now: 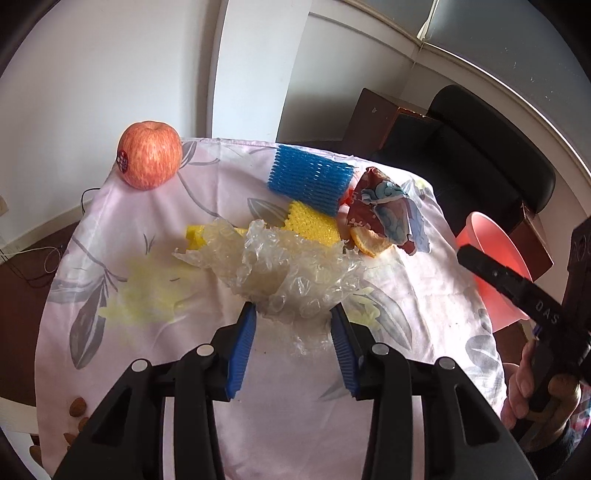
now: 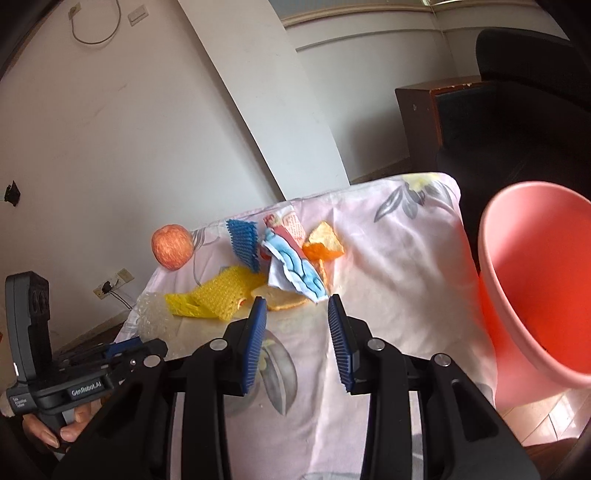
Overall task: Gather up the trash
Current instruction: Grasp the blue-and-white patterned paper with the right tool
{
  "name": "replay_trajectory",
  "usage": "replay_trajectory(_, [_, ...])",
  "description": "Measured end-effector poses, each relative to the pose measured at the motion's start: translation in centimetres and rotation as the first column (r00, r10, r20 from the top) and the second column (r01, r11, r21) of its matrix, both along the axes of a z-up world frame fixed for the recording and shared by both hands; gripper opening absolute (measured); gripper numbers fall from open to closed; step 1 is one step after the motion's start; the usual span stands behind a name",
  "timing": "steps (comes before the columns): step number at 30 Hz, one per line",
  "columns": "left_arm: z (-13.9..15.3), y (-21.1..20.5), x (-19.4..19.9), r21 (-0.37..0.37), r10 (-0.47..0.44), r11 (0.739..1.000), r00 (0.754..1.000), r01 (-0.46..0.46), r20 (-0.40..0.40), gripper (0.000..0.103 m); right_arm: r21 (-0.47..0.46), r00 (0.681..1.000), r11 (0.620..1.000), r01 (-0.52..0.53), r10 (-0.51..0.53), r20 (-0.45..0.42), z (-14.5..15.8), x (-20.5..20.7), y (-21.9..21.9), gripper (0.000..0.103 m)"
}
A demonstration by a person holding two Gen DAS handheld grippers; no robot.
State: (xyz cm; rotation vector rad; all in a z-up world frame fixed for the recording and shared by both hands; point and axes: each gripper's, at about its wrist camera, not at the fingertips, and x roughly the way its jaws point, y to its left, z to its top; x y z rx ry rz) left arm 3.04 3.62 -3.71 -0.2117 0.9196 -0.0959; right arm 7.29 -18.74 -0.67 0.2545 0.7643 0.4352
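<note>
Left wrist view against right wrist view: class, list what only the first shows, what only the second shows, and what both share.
Only the left wrist view: almonds at the table's near left edge, and a pale yellow stain on the cloth.
Only the right wrist view: wall sockets and a cable loop.
Both: apple, blue foam net, yellow foam net, bubble wrap, printed wrapper, pink bin.

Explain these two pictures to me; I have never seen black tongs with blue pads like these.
Each picture comes from a camera on a hand-held gripper, looking along its fingers. A person holds one in each hand. The left gripper straddles crumpled bubble wrap; whether its pads press it is unclear. The right gripper is open and empty. On the flowered tablecloth lie an apple, blue foam net, yellow foam net, a snack wrapper and orange peel. A pink bin waits beside.
</note>
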Motion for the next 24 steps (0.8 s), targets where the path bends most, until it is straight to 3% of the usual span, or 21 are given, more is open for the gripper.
replay_trajectory(8, [0.0, 1.0, -0.1, -0.036, -0.001, 0.999, 1.000, 0.002, 0.013, 0.040, -0.082, 0.996, 0.995, -0.062, 0.067, 0.060, 1.5, 4.2, 3.7, 0.035])
replay_trajectory(14, [0.5, 1.4, -0.3, -0.052, -0.012, 0.999, 0.999, 0.014, 0.037, 0.040, -0.146, 0.997, 0.986, -0.075, 0.079, 0.017, -0.1, 6.7, 5.6, 0.035])
replay_trajectory(18, [1.0, 1.5, -0.5, -0.056, -0.018, 0.998, 0.998, 0.021, 0.052, 0.040, -0.125, 0.998, 0.990, -0.064, 0.062, -0.022, -1.3, 7.0, 5.1, 0.035])
replay_trajectory(21, [1.3, 1.5, -0.6, -0.060, -0.022, 0.998, 0.998, 0.025, 0.060, 0.040, -0.111, 0.998, 0.992, -0.060, 0.057, -0.026, -1.5, 6.5, 4.5, 0.019])
replay_trajectory(24, [1.5, 1.2, -0.8, -0.058, -0.032, 0.998, 0.997, 0.036, 0.070, 0.040, -0.096, 0.998, 0.994, -0.059, 0.057, -0.016, -1.2, 5.7, 3.8, 0.012])
